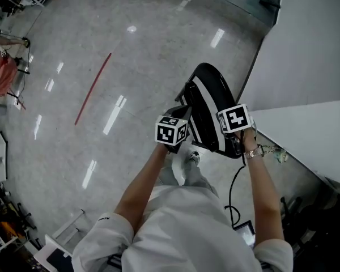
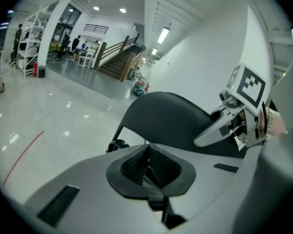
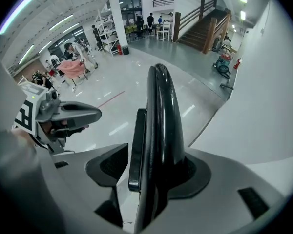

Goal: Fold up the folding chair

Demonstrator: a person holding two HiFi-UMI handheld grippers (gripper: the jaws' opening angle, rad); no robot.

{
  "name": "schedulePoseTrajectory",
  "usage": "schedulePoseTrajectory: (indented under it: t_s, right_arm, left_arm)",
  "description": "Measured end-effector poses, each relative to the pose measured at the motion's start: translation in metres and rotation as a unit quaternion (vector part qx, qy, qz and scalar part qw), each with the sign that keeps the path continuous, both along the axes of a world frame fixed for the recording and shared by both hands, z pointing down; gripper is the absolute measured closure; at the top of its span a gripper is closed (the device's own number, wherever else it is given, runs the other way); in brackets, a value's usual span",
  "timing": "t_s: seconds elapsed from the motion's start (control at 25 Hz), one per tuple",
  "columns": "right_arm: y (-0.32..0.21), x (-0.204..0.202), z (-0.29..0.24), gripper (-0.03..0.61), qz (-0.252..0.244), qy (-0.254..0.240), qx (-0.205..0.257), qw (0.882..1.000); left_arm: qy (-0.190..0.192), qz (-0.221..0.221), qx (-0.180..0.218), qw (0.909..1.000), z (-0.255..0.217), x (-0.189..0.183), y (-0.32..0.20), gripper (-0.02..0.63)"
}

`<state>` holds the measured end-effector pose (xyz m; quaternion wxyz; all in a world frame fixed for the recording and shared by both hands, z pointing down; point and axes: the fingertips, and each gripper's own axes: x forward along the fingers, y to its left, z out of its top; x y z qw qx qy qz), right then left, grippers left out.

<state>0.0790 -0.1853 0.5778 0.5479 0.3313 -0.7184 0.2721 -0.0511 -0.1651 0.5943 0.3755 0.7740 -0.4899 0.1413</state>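
Jaws of the right gripper (image 3: 154, 173) are clamping the black folding chair (image 1: 207, 102), folded flat; the left gripper (image 2: 149, 168) is hovering just beside it, jaws closed, empty.

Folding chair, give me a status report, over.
Left gripper shut, empty, beside the chair. Right gripper shut on folding chair edge. Chair folded flat, standing upright. White wall close at its right.
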Motion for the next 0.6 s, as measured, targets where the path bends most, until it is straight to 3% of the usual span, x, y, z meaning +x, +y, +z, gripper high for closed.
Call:
schedulePoseTrajectory:
  t_s: [0.2, 0.32, 0.4, 0.48, 0.52, 0.6]
  right_arm:
    - [0.018, -0.019, 0.004, 0.338, 0.004, 0.026, -0.008, 1.000]
    - [0.020, -0.024, 0.002, 0.395, 0.014, 0.050, 0.003, 0.999]
    - [0.022, -0.033, 0.001, 0.434, 0.016, 0.040, 0.005, 0.999]
    - [0.026, -0.041, 0.000, 0.436, 0.019, 0.022, 0.000, 1.000]
    - [0.027, -0.044, -0.001, 0.436, 0.020, 0.012, 0.000, 1.000]
    - [0.029, -0.048, -0.003, 0.435, 0.027, -0.005, -0.001, 1.000]
  left_arm:
    - [-0.036, 0.121, 0.065, 0.9898, -0.043, -0.023, -0.009, 0.603]
    - [-0.055, 0.170, 0.101, 0.9787, -0.066, -0.037, -0.025, 0.603]
    - [-0.072, 0.198, 0.125, 0.9696, -0.080, -0.040, -0.035, 0.603]
    - [-0.097, 0.231, 0.155, 0.9558, -0.093, -0.036, -0.043, 0.603]
    - [-0.114, 0.253, 0.175, 0.9446, -0.099, -0.031, -0.046, 0.603]
    - [-0.150, 0.310, 0.219, 0.9129, -0.108, -0.017, -0.048, 0.603]
